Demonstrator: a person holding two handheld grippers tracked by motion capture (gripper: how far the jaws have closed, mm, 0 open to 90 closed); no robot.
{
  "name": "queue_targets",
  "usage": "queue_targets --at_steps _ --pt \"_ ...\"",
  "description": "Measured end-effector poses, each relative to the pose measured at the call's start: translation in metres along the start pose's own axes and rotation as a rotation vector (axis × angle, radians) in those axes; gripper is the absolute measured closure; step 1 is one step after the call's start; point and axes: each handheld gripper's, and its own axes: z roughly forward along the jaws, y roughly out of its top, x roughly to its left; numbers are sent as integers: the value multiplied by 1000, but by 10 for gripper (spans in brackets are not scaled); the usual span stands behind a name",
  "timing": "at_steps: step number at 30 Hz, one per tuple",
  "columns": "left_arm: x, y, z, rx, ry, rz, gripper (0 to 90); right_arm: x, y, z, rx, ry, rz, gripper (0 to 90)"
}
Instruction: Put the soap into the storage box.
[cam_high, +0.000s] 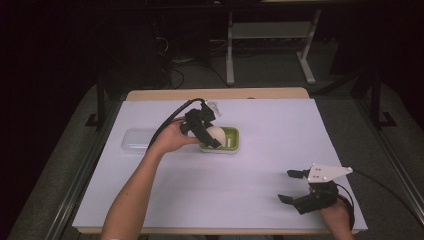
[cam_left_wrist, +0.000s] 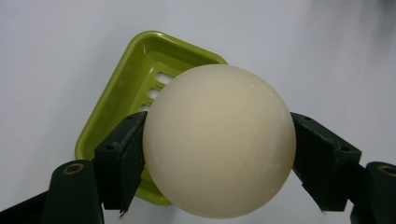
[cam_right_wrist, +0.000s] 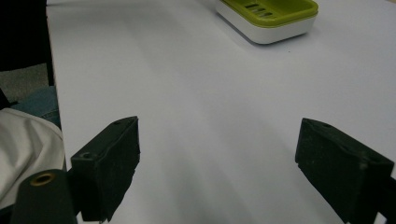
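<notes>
I count one ball (cam_left_wrist: 219, 140), cream and plain, pinched between the jaws of my left tool (cam_high: 202, 127); in the left gripper view both jaws press its sides. It hangs over one green dish (cam_high: 231, 134), a slotted tray seated in a white base, which sits near the middle of the surface (cam_high: 260, 170), slightly to the far side. From above, the ball sits at the dish's left end; whether it touches the dish I cannot tell.

Left of the dish lies one clear lid (cam_high: 136, 140), flat on the surface, just behind my left hand (cam_high: 172, 137).

My right tool (cam_high: 292, 186) is at the near right corner, jaws spread wide with only white surface between them, well apart from the dish (cam_right_wrist: 275, 11).

Two tools, one ball, one dish, one lid. I can read no brand, label or writing on any of them.
</notes>
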Motion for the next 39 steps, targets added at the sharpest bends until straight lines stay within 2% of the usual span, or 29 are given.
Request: queue_targets --at_steps 2,5,10,17,23,26,37,39 --pt "1 1 3 -17 3 -19 248 0 0 0 1 0 -1 131" --pt "5 1 7 -15 5 -27 249 0 0 0 0 1 -2 131" --pt "13 -1 14 -23 3 -71 249 0 0 0 -1 3 -1 131" --pt "18 0 19 -27 9 -78 249 0 0 0 1 3 2 131" --pt "23 0 27 5 17 -112 249 -1 0 1 1 6 -2 131" --pt "25 -1 31 3 19 -125 249 0 0 1 0 8 -2 131" --pt "30 0 39 15 23 -143 249 -1 0 1 2 11 -3 131" --pt "31 0 41 23 31 -136 249 -1 0 1 1 12 -5 131"
